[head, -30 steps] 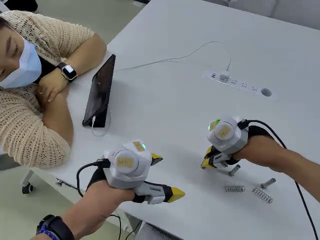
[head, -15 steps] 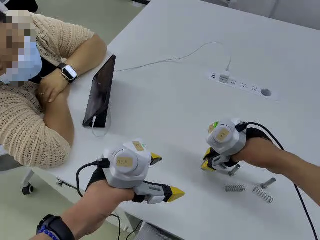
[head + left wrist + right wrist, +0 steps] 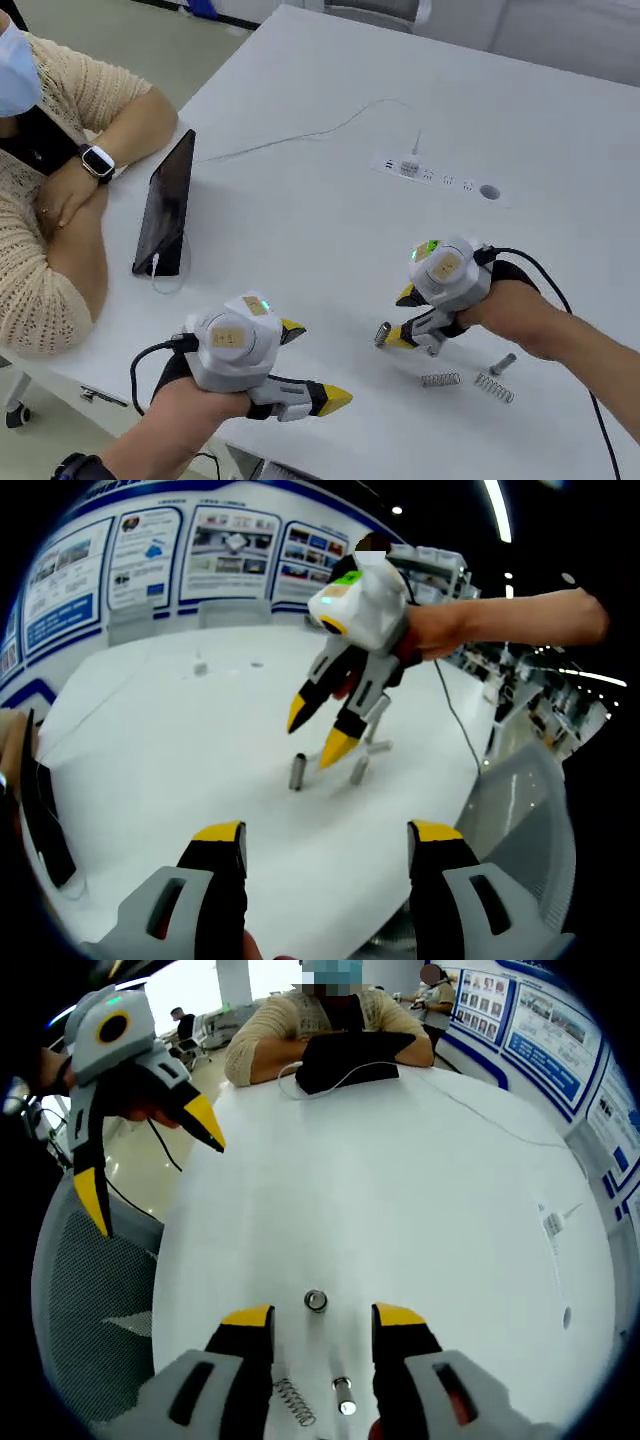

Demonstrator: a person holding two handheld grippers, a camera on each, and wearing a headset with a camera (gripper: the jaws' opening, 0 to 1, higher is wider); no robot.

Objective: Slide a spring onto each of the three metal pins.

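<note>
Our right gripper [image 3: 402,317] hangs low over the table [image 3: 330,230] with its jaws well apart and nothing held. An upright pin [image 3: 382,333] stands bare on the tabletop just beside the gripper's lower yellow tip. In the right gripper view we see it between the two tips, slightly ahead of them and untouched. A second pin [image 3: 344,1395] lies under the gripper, back between the jaws, and a third pin [image 3: 502,364] lies farther to the right. Near these, a spring [image 3: 440,379] and a second spring [image 3: 494,388] lie flat, apart from every pin. Our left gripper [image 3: 313,363] hovers at the near table edge, jaws wide and empty, pointing toward the right one. Beyond are a tablet [image 3: 165,200], a power strip [image 3: 430,173] and a seated person's folded arms [image 3: 70,190].
</note>
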